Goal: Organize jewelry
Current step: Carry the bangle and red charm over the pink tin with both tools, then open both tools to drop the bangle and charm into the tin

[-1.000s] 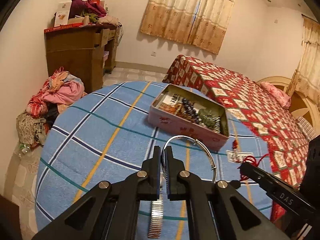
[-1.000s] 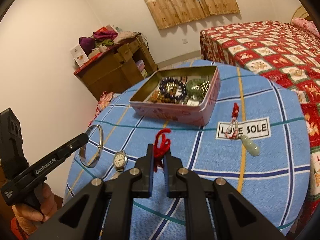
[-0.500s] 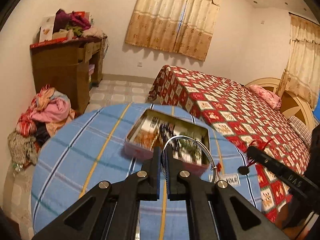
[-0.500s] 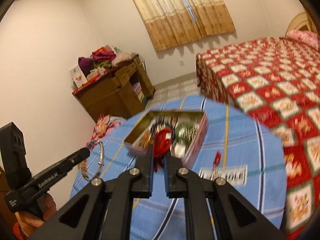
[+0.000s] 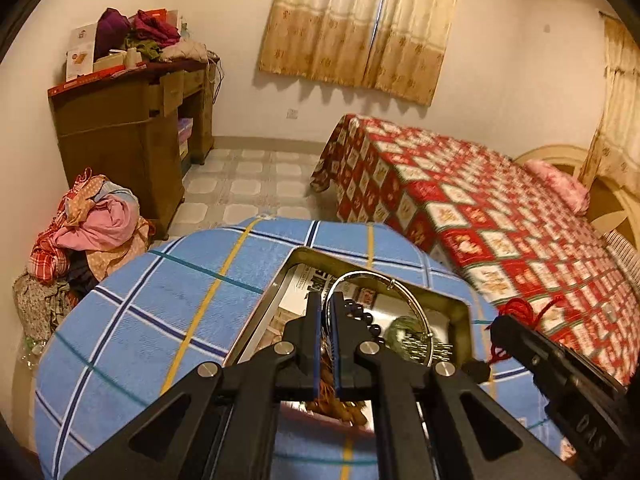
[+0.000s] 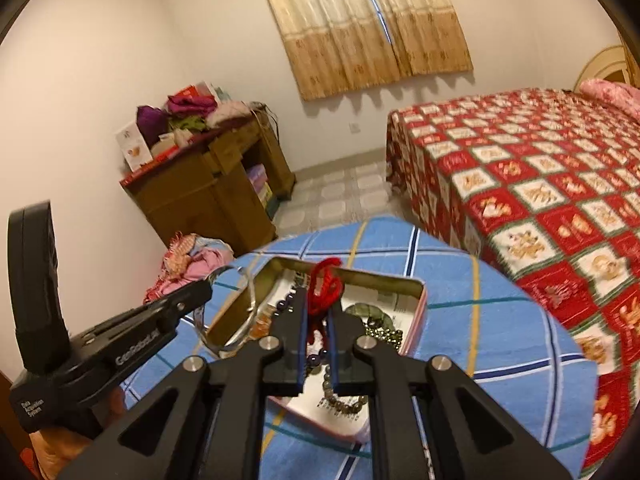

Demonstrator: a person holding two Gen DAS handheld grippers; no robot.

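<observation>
- Left gripper (image 5: 327, 312) clenched on a silver bangle (image 5: 404, 292), rim pinched between the black fingers, ring standing up and arcing off to the right.
- Bangle poised above the open pink tin (image 5: 280, 292), over its near-left part; from the right wrist view, seen beside and across the tin's left wall (image 6: 236, 320).
- Right gripper (image 6: 318, 316) clamped on a red cord (image 6: 326, 286), loop bunched above the fingertips, the tail running down between the pads.
- Cord held over the middle of the tin (image 6: 416, 304); below it inside, dark purple beads (image 6: 286, 304), a greenish bead bracelet (image 6: 344, 398), a green piece (image 6: 366, 314) and small metallic beads (image 6: 386, 334).
- Tin resting on a round table under a blue plaid cloth (image 5: 152, 304), printed paper lining its floor.
- Both grippers side by side over the tin, left one entering the right wrist view from the lower left (image 6: 200, 290).
- Beyond: a bed with a red patchwork cover (image 5: 480, 208), a brown wooden cabinet (image 5: 120, 128) piled with clothes, a clothes heap (image 5: 88, 224) on the tiled floor, beige curtains (image 5: 360, 28).
</observation>
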